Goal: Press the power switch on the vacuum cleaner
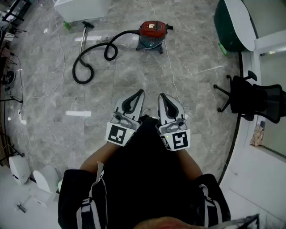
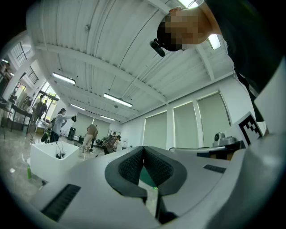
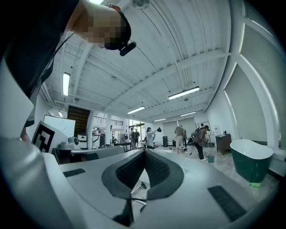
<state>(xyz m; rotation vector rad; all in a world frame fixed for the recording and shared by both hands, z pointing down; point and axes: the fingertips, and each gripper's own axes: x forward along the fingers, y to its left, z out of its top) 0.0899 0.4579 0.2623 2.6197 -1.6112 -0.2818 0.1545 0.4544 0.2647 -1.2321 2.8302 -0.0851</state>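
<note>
The vacuum cleaner (image 1: 153, 34), a red-topped canister on a dark base, stands on the marble floor far ahead of me. Its black hose (image 1: 90, 60) curls off to the left and ends in a metal wand (image 1: 83, 39). I cannot make out the power switch from here. My left gripper (image 1: 141, 91) and right gripper (image 1: 161, 95) are held side by side close to my body, well short of the vacuum. Both are shut with nothing between the pads. In the left gripper view the left gripper (image 2: 143, 147) points up across the room, as does the right gripper (image 3: 144, 150) in its own view.
A black office chair (image 1: 250, 96) stands at the right, by a white partition. A green tub (image 1: 230, 22) is at the back right and a white counter (image 1: 82, 6) at the back left. Thin white cables (image 1: 47, 91) lie on the floor. Several people (image 3: 196, 136) stand far off.
</note>
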